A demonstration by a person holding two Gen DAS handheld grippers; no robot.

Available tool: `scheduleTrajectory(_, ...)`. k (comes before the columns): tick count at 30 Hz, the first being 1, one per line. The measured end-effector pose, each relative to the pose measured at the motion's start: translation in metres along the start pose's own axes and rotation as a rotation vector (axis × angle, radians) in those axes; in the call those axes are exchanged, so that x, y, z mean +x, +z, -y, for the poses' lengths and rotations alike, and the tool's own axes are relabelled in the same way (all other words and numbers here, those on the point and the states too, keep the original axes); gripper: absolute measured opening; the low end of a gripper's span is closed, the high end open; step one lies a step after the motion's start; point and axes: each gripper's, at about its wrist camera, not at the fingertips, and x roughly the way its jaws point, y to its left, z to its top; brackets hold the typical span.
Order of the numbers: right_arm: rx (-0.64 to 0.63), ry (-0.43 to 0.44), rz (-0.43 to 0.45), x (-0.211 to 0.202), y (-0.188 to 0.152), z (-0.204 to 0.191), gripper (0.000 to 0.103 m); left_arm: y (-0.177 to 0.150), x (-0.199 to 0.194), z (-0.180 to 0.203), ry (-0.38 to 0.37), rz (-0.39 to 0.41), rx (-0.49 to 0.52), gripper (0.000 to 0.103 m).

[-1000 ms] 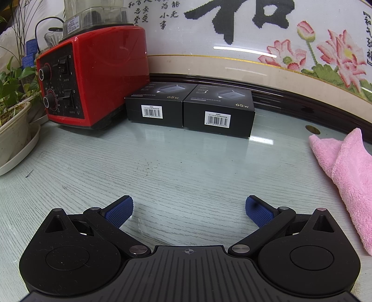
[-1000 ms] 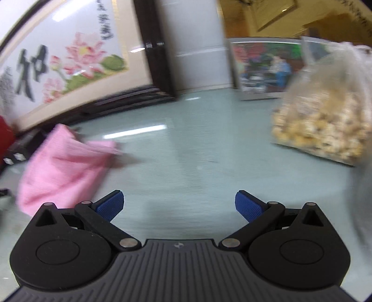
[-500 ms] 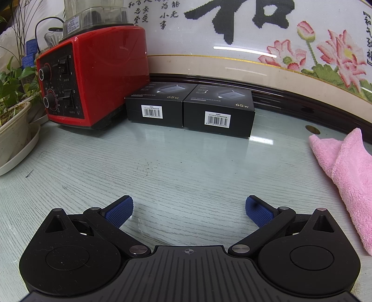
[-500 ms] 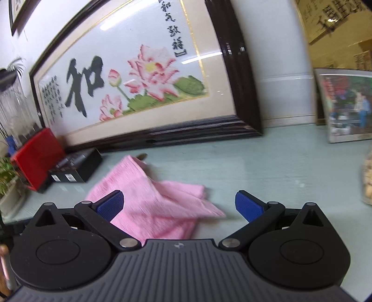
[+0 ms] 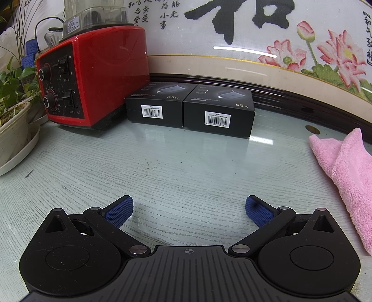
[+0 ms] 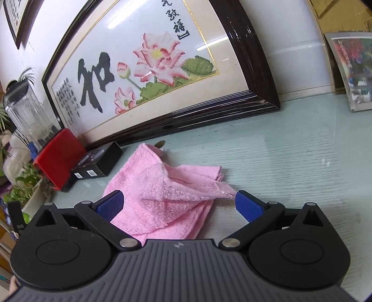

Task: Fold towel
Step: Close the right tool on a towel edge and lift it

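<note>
Both grippers, left gripper (image 5: pixel 188 209) and right gripper (image 6: pixel 179 204), are gaping wide; two black boxes (image 5: pixel 189 106) (beside a red blender (image 5: pixel 93 76)) are sitting left of the rumpled pink towel (image 6: pixel 162 192)

We see bright, soft light in both pictures. A long white lamp glare sits on the glass of the framed picture (image 5: pixel 244 50) and shows again on it in the right view (image 6: pixel 130 14). The shiny table (image 5: pixel 186 162) mirrors the black boxes (image 5: pixel 190 104). Shadows are faint. Straight edges bend near the sides, like in a fishbowl. The left view is sharp. In the right view, the plants (image 6: pixel 21 185) at the far left look smeary.
</note>
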Motion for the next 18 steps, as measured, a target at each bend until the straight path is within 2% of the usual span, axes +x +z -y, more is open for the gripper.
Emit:
scheduleTrajectory(5, 0.098, 0.034, -0.032, 0.009, -0.001, 0.015, 0.103, 0.000, 0.000, 0.000, 0.000, 0.000, 0.000, 0.103)
scheduleTrajectory(11, 0.155, 0.095, -0.006, 0.020, 0.000, 0.023, 0.103, 0.000, 0.000, 0.000, 0.000, 0.000, 0.000, 0.103)
scheduleTrajectory(17, 0.112, 0.070, 0.034, 0.024, 0.000, 0.017, 0.098, 0.000, 0.000, 0.000, 0.000, 0.000, 0.000, 0.103)
scheduleTrajectory(18, 0.107, 0.065, 0.040, 0.024, 0.001, 0.017, 0.092, 0.000, 0.000, 0.000, 0.000, 0.000, 0.000, 0.103)
